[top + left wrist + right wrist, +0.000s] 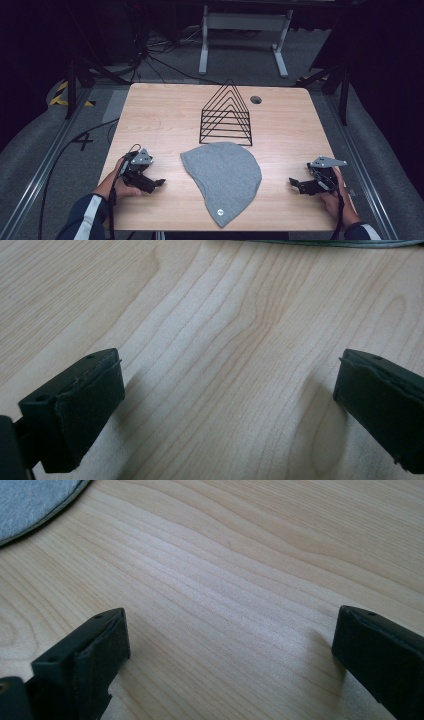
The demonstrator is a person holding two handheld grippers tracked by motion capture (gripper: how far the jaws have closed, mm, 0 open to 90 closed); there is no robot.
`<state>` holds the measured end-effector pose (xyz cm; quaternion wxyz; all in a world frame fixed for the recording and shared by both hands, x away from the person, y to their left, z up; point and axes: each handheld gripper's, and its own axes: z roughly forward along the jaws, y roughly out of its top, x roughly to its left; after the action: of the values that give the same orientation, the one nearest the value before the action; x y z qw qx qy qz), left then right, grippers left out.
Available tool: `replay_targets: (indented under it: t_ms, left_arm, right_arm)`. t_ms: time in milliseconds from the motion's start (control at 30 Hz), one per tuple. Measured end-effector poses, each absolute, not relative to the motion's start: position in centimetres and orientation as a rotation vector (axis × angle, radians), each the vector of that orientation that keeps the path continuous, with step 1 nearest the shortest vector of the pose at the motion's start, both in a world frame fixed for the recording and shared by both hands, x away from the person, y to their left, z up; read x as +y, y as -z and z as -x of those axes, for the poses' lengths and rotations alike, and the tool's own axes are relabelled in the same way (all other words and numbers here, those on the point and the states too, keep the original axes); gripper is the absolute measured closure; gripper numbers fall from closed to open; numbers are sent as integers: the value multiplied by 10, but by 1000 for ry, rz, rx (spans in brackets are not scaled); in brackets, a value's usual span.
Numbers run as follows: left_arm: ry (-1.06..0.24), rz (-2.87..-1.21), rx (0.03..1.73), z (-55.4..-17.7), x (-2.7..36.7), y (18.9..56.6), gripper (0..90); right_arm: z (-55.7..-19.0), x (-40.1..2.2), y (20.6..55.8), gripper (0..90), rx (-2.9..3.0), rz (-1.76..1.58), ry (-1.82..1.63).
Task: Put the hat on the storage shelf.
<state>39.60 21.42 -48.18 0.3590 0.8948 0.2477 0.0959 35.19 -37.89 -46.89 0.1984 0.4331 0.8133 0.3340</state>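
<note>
High view: grey beanie (pixel 223 179) flat on table (pixel 165 115), near-centre, between both grippers.
Left gripper (pixel 159 183) and right gripper (pixel 293 183) jaws wide, empty, resting apart from beanie; wire rack (pixel 226 117) just beyond, far side.

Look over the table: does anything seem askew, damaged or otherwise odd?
Nothing stands out. The grey beanie lies flat on the table, the black wire rack stands upright behind it, and both claws are open, apart from the beanie.
</note>
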Motion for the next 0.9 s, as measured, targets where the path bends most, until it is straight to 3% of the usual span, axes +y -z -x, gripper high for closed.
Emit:
replay_targets:
  t_ms: [167, 300, 400, 467, 533, 567, 633, 667, 700, 800, 900]
  left_arm:
    - [-238, -2314, 657, -401, 213, 479, 37]
    - [-239, -2309, 649, -406, 211, 475, 179]
    - [-203, -2303, 657, -413, 205, 473, 182]
    - [-198, -2301, 650, -414, 203, 470, 235]
    - [-209, -2285, 626, -416, 197, 463, 243]
    - [-215, -2278, 615, -418, 192, 459, 262]
    - [-229, -2278, 572, -422, 177, 452, 289]
    - [-238, -2284, 550, -424, 169, 449, 296]
    - [-238, -2284, 550, -424, 169, 449, 313]
    - [-250, -2298, 493, -431, 141, 446, 343]
    - [-257, -2315, 455, -434, 129, 446, 391]
  right_arm:
    - [-352, -378, 469, 8, 2279, -1215, -931]
    - [-351, -377, 468, 6, 2301, -1195, -930]
    - [-349, -376, 468, 7, 2308, -1198, -920]
    - [-348, -376, 467, 13, 2314, -1196, -912]
    - [-347, -375, 463, 216, 2308, -1220, -910]
    - [-346, -374, 459, 243, 2309, -1208, -948]
    - [-345, -365, 455, 193, 2341, -1145, -980]
    - [-343, -358, 452, 256, 2360, -1106, -975]
    - [-343, -358, 452, 256, 2360, -1106, -975]
    - [-338, -321, 441, 442, 2396, -986, -1006]
    - [-334, -295, 437, 491, 2425, -898, -1040]
